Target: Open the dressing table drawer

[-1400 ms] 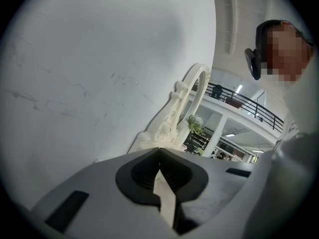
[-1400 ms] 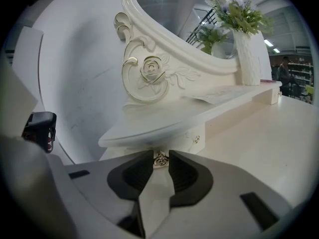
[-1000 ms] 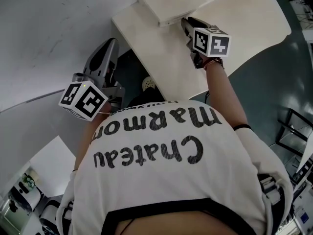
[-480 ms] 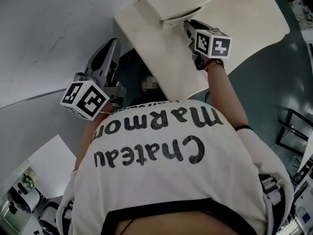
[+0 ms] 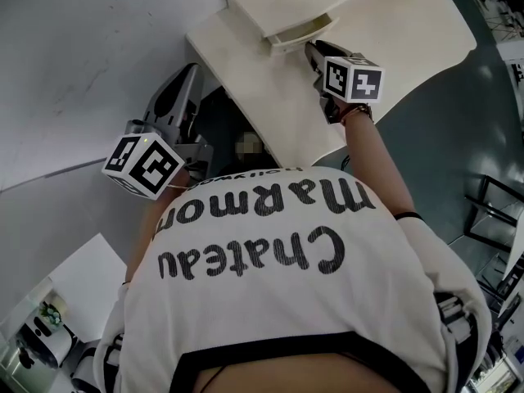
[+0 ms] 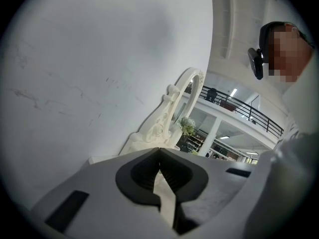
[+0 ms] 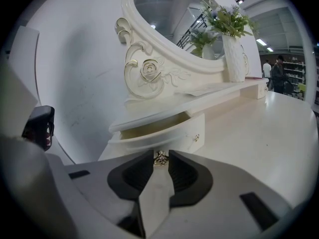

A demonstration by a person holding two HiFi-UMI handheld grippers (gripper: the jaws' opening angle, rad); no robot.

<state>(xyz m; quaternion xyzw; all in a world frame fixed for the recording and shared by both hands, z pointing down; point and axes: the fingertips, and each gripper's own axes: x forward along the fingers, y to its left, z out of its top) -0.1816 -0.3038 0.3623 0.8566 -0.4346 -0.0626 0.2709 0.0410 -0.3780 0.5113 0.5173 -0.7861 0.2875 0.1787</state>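
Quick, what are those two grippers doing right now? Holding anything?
Left gripper: closed, holding nothing.
Right gripper: closed on the small gold drawer knob.

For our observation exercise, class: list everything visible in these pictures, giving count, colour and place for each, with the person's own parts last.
dressing table: one, cream, against the wall
drawer: one, cream, under the mirror shelf, partly open
drawer knob: two, gold-toned, on the drawer front; one between the right jaws
mirror: one, oval, carved cream frame, at the table's back
vase: one, white, with green sprigs, right of the mirror
wall: one, pale grey, left of the table
right hand-held gripper: one, grey, shut on a drawer knob
left hand-held gripper: one, grey, shut, empty, off the table
shirt: one, white, black lettering, on the person
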